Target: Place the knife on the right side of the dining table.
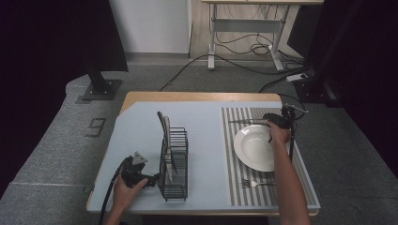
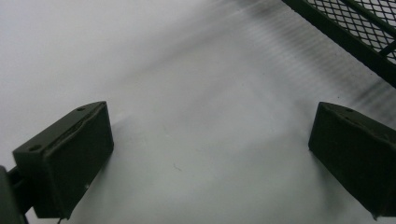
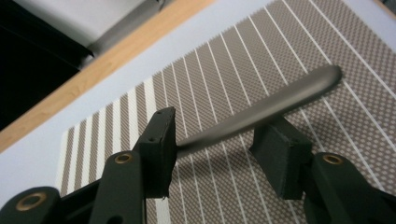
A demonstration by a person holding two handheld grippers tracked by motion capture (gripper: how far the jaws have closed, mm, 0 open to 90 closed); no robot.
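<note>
A white plate (image 1: 253, 149) sits on a striped placemat (image 1: 237, 164). Just beyond its far rim lies a grey metal utensil (image 1: 246, 122), pointing left. My right gripper (image 1: 271, 121) is at the utensil's near end. In the right gripper view the utensil (image 3: 261, 109) runs between the jaws, which stand well apart around it, wider than its shaft; the right gripper (image 3: 212, 147) is open. A fork (image 1: 256, 183) lies at the placemat's front. My left gripper (image 1: 157, 178) rests open beside a black wire rack (image 1: 174, 176) holding upright cutlery (image 1: 165, 133); nothing sits between its fingers (image 2: 65, 158).
The table's wooden far edge (image 1: 202, 96) lies behind the pale blue cover (image 1: 136, 140). The rack's mesh (image 2: 359, 18) crosses the upper right of the left gripper view. Cables and a desk frame (image 1: 244, 33) stand on the floor beyond.
</note>
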